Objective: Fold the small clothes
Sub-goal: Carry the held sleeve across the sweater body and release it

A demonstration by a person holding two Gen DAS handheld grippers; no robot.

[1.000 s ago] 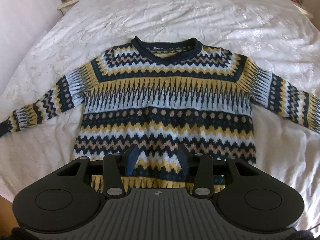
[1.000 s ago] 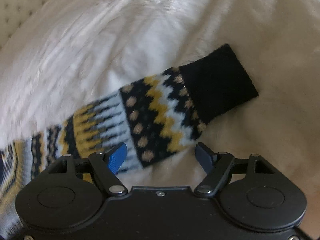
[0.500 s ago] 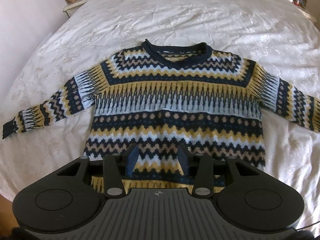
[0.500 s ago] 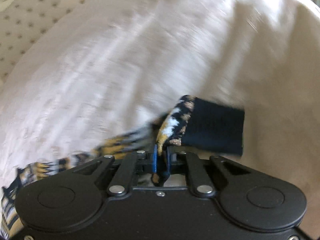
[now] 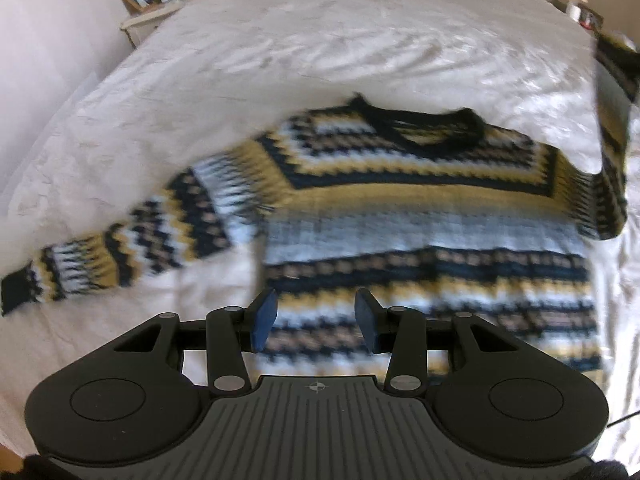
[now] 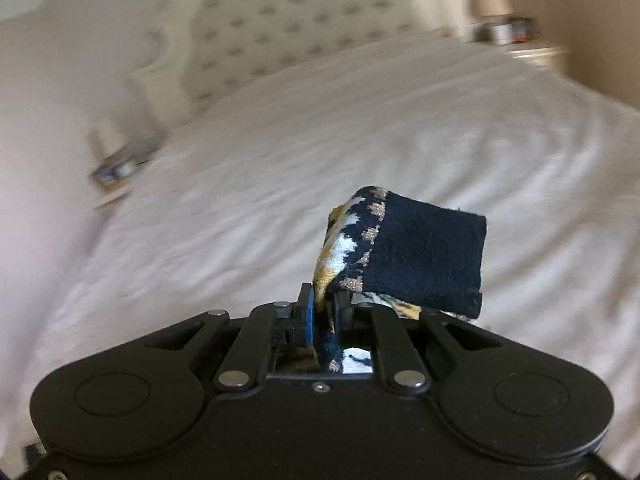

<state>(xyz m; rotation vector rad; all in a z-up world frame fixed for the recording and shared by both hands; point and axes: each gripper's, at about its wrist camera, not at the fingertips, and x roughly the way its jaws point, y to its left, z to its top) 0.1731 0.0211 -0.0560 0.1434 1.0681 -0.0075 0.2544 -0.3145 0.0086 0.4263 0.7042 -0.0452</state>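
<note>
A patterned sweater (image 5: pixel 420 208) in navy, yellow, light blue and tan lies flat on the white bed (image 5: pixel 320 48), neck away from me. Its left sleeve (image 5: pixel 120 256) stretches out to the left. Its right sleeve (image 5: pixel 612 112) is lifted upright at the right edge of the left wrist view. My left gripper (image 5: pixel 316 316) is open and empty, hovering over the sweater's lower hem. My right gripper (image 6: pixel 324 312) is shut on the right sleeve near its navy cuff (image 6: pixel 424 256) and holds it above the bed.
A bedside table (image 5: pixel 152 12) with a photo frame and clock stands at the far left. Another bedside table (image 6: pixel 520 40) with a lamp stands at the far right. A padded headboard (image 6: pixel 280 32) is behind the bed.
My right gripper closed on the right sleeve near its cuff and lifted it off the bed. The left gripper shifted left, so the sweater sits further right in its view.
</note>
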